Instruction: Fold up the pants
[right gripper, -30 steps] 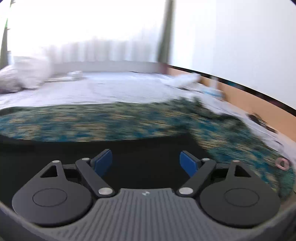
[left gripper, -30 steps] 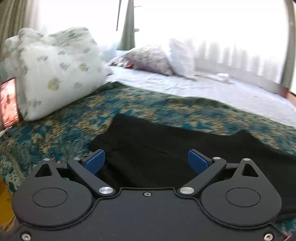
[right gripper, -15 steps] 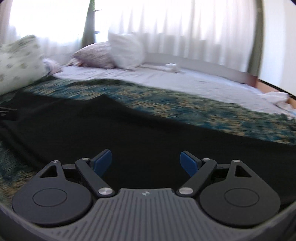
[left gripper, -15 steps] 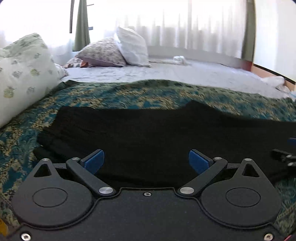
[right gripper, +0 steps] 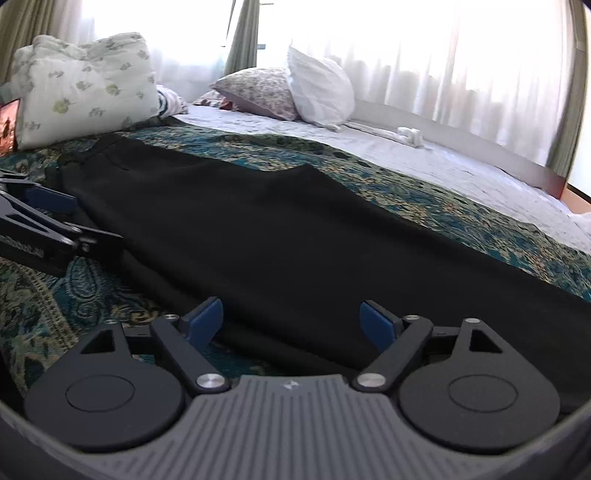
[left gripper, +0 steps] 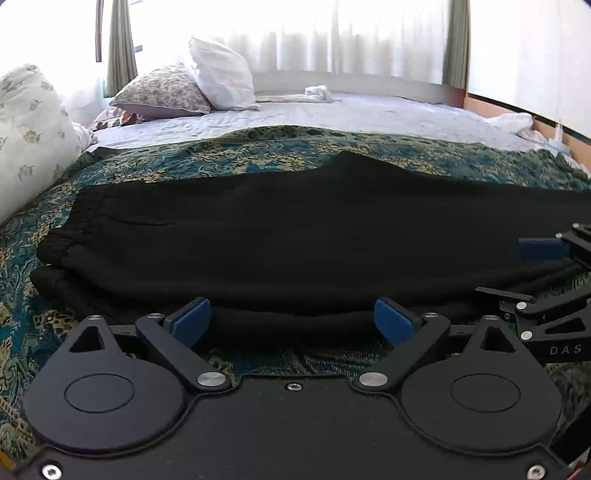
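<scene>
Black pants (left gripper: 295,236) lie lengthwise, folded leg on leg, across a teal patterned bedspread (left gripper: 258,155); the waistband is at the left. In the left wrist view my left gripper (left gripper: 293,321) stands open at the near long edge of the pants, blue pads on either side of the doubled hem. In the right wrist view my right gripper (right gripper: 291,319) is also open, low over the same near edge of the pants (right gripper: 295,236), farther along the legs. Each gripper shows in the other's view: the right gripper (left gripper: 532,273) at the right, the left gripper (right gripper: 48,221) at the left.
A large floral pillow (right gripper: 85,85) sits at the left by the waistband. Two more pillows (left gripper: 207,85) and a white sheet (left gripper: 369,114) lie behind. Curtained windows (left gripper: 332,33) back the bed. A small bright screen (right gripper: 7,125) stands by the floral pillow.
Both grippers swung round and came down toward the near edge of the pants. The right gripper swept in from the right end of the bed. Jaws stayed open.
</scene>
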